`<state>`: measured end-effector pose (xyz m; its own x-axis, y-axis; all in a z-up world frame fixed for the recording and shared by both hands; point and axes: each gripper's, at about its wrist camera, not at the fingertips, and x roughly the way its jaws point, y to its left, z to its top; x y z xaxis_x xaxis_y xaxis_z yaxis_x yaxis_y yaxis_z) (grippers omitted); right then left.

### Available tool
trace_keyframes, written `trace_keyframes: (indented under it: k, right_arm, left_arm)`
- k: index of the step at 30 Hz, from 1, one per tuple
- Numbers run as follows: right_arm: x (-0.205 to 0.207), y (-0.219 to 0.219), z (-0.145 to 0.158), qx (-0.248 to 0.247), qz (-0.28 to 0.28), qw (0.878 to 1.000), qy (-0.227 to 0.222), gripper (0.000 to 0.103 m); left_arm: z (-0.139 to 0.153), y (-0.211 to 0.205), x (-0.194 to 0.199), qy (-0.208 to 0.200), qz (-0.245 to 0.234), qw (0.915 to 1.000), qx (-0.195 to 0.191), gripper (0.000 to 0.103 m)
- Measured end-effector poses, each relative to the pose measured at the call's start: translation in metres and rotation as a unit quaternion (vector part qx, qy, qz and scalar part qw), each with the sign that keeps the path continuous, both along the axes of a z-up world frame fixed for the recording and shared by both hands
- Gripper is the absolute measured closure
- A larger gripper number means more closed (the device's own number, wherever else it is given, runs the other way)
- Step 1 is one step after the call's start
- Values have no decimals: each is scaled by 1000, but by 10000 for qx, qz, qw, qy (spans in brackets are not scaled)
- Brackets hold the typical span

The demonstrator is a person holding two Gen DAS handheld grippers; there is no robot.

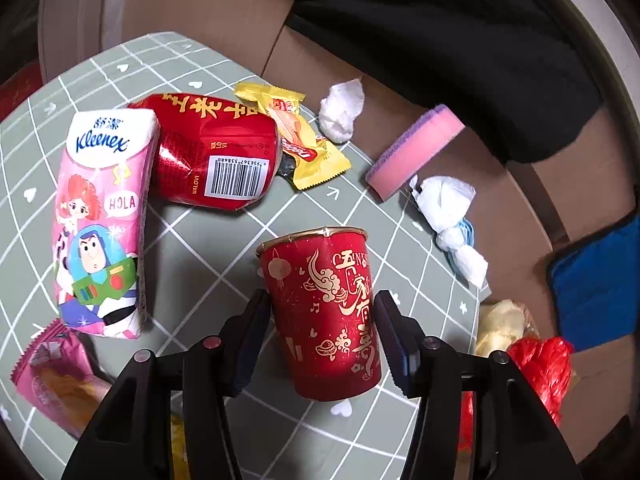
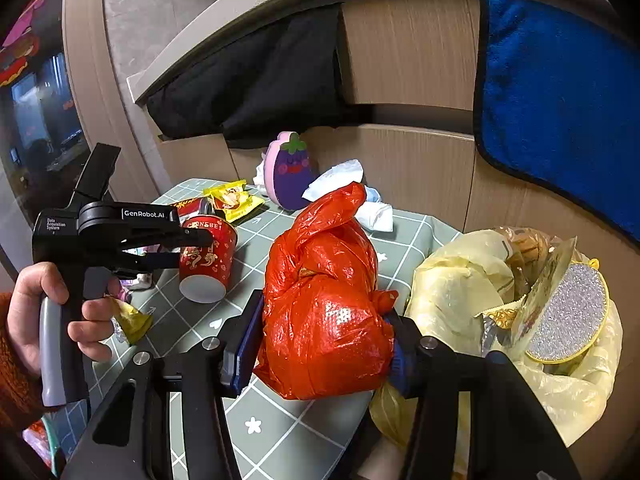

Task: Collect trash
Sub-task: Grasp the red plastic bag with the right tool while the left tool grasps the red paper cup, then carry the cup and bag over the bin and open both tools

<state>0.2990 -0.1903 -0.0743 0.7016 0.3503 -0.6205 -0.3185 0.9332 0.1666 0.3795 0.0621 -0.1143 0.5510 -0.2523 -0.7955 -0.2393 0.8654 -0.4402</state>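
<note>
Red cup (image 1: 324,312) with gold ornament, grey-green white-gridded tablecloth (image 1: 208,256), red bag (image 2: 324,304), blue towel (image 2: 560,92).

Left gripper (image 1: 322,340) has its jaws around a red paper cup (image 1: 324,312) that's tipped over on the grid tablecloth (image 1: 208,256), with small gaps both sides, so the pads aren't pressing on it. A Kleenex pack (image 1: 100,220) and a red drink carton (image 1: 212,152) lie toward the cloth's left side, with a yellow snack wrapper (image 1: 296,136) beside the carton. Pink sponge (image 1: 412,152) and crumpled tissues (image 1: 448,216) sit along the right edge.
</note>
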Motion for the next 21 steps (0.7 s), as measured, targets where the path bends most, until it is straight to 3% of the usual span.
trace_keyframes:
  k: [7,11,15,21]
  right_arm:
    - [-8,0,12,85,18,9999,-117,53]
    - [-14,-2,29,118,22,9994,-325,53]
    - [-25,-5,55,98,29,9978,-649,53]
    - [-47,-18,105,-115,-77,9916,-1286,53]
  left_arm:
    - [26,-4,-28,-426,-200,9985,279,53]
    - [61,-10,-50,-1019,-293,9929,537,53]
    - [104,-24,-77,-1758,-486,9794,864,53]
    - [167,-63,-119,-2842,-975,9472,1119,53]
